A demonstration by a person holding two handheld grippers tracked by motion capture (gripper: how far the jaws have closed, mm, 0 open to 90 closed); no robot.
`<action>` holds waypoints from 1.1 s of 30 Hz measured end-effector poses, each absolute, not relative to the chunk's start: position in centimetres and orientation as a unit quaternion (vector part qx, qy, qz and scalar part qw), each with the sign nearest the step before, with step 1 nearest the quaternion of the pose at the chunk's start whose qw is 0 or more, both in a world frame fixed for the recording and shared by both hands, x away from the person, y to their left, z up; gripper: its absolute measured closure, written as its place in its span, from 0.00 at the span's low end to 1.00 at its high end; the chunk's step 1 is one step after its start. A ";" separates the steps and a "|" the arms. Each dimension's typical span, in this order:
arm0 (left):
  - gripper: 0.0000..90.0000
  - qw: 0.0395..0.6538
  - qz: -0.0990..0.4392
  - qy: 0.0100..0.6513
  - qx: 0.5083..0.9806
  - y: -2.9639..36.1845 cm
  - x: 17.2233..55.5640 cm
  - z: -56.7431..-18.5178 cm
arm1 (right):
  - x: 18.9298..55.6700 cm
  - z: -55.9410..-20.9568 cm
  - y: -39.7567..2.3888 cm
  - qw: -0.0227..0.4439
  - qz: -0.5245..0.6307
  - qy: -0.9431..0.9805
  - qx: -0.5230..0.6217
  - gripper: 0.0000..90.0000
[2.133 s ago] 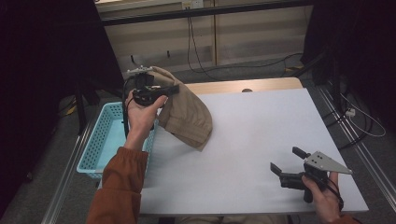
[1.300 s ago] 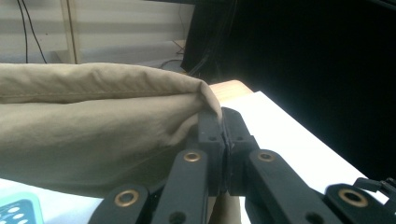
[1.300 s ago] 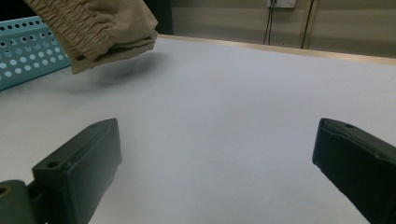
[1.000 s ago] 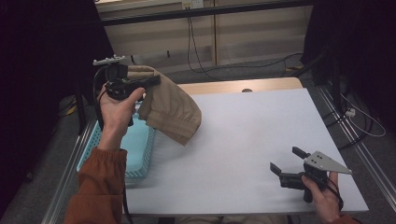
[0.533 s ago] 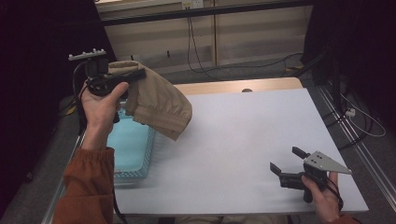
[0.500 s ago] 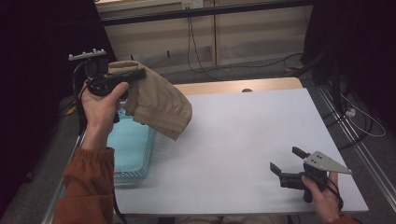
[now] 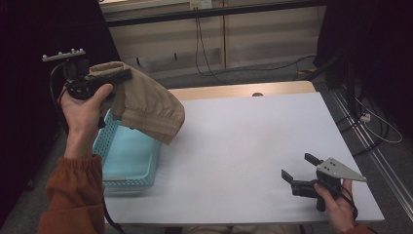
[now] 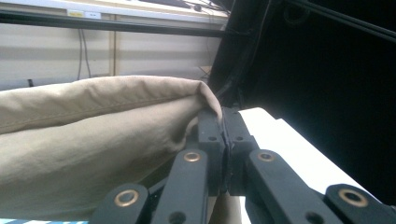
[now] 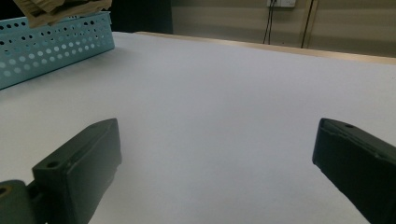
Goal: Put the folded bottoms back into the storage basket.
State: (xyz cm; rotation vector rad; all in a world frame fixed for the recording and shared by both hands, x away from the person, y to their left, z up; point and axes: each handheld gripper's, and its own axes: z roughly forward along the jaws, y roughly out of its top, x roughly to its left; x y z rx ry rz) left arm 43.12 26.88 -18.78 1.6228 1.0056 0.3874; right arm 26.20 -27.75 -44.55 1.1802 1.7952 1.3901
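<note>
Tan cloth held high over the basket, right gripper idle near the table's front edge.

Nearest, the right gripper [image 7: 298, 167], black with a grey three-cornered plate on top, sits low over the matte white tabletop [image 7: 253, 146] at its front right, jaws spread wide with nothing between them, as the right gripper view shows too [image 9: 219, 172]. On the left, a hand in a rust-orange sleeve [image 7: 73, 195] lifts the left gripper [image 7: 124, 74] above the light-blue perforated plastic basket [image 7: 129, 161], which stands at the table's left edge with round holes along its wall [image 9: 51, 46]. The left jaws are pressed together on a folded edge of the soft tan woven cloth [image 7: 146, 105]; in the left gripper view the fabric [image 8: 93, 140] bunches at the clamp and shows a stitched seam. The cloth hangs clear of the table, draping down over the basket's far right corner. A pale label on the back shelf is too small to read.
</note>
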 end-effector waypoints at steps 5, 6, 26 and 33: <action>0.98 0.558 0.172 0.438 0.684 28.2 43.0 -18.6 | 26.2 -44.6 -27.8 0.287 0.520 0.673 0.441 0.01; 0.98 0.557 0.172 0.441 0.682 28.8 43.1 -18.5 | 26.2 -44.6 -27.7 0.288 0.520 0.673 0.441 0.01; 0.98 0.536 0.188 0.487 0.663 32.9 44.0 -20.0 | 26.3 -44.6 -27.8 0.288 0.519 0.675 0.439 0.01; 0.98 0.527 0.192 0.485 0.670 34.1 43.1 -19.8 | 26.3 -44.6 -27.8 0.289 0.518 0.675 0.439 0.01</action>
